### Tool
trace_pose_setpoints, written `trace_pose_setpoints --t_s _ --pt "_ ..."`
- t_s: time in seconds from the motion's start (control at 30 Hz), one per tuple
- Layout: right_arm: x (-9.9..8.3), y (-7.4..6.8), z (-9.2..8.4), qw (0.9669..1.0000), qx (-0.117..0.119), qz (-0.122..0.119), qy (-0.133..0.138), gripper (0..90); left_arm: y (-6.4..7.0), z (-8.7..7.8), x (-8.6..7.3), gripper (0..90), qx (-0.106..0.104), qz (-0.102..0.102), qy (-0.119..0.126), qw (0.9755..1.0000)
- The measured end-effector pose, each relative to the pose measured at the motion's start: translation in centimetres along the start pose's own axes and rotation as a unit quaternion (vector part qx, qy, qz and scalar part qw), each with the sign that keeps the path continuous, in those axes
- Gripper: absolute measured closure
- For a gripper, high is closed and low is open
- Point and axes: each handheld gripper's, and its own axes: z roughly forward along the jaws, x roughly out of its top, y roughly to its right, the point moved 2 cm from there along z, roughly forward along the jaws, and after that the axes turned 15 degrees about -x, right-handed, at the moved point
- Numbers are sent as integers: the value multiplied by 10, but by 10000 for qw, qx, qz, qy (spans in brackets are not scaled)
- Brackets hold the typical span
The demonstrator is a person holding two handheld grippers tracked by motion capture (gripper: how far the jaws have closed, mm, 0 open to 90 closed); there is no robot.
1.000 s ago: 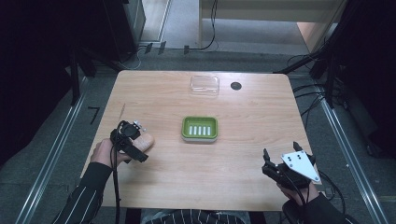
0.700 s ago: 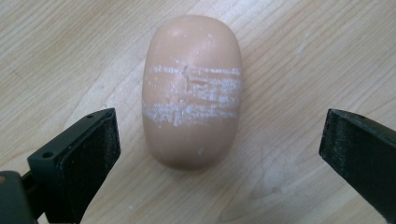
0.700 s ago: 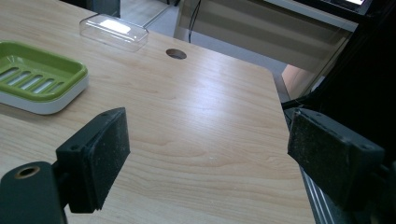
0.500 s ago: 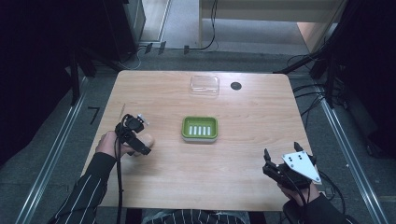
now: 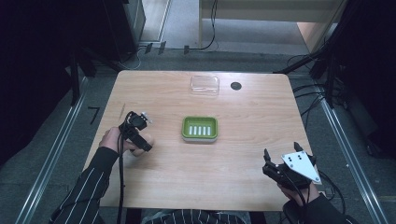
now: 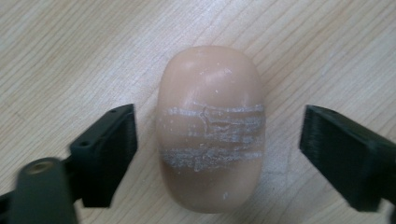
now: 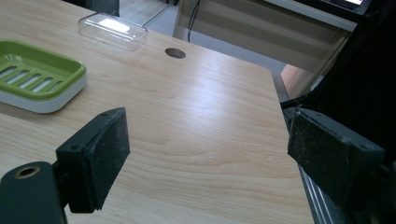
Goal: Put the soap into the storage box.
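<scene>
A peach-coloured bar of soap (image 6: 210,140) with white scuff lines lies flat on the wooden table. My left gripper (image 6: 217,149) hangs right over it, open, one black jaw on each side of the bar and neither touching it. In the high view the left gripper (image 5: 141,141) is at the table's left, left of the green soap dish (image 5: 200,129), and the soap (image 5: 136,150) peeks out beneath it. My right gripper (image 5: 281,153) stands open near the front right corner with nothing between its jaws. The right gripper view looks past that gripper (image 7: 210,154) at the green dish (image 7: 37,79).
A clear plastic lid (image 5: 204,85) lies at the back of the table, with a round cable hole (image 5: 236,86) just to its right. The table's right edge (image 7: 285,135) runs close beside my right gripper. Bare wood lies between the dish and both grippers.
My left gripper has shifted a little forward and to the right, ending over the soap. The right gripper has stayed where it was.
</scene>
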Motion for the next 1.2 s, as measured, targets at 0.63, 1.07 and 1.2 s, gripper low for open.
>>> trace_pose_setpoints --t_s 0.63,1.07,1.2 --pt "0 1 -1 10000 -22 34 14 136 -8 14 1 325 -53 86 -316 9994" --pt "0 0 -1 10000 -13 7 3 136 -7 17 2 331 7 187 -406 9990" --pt "0 0 -1 10000 -25 50 10 136 -6 17 1 334 -9 216 -356 9991"
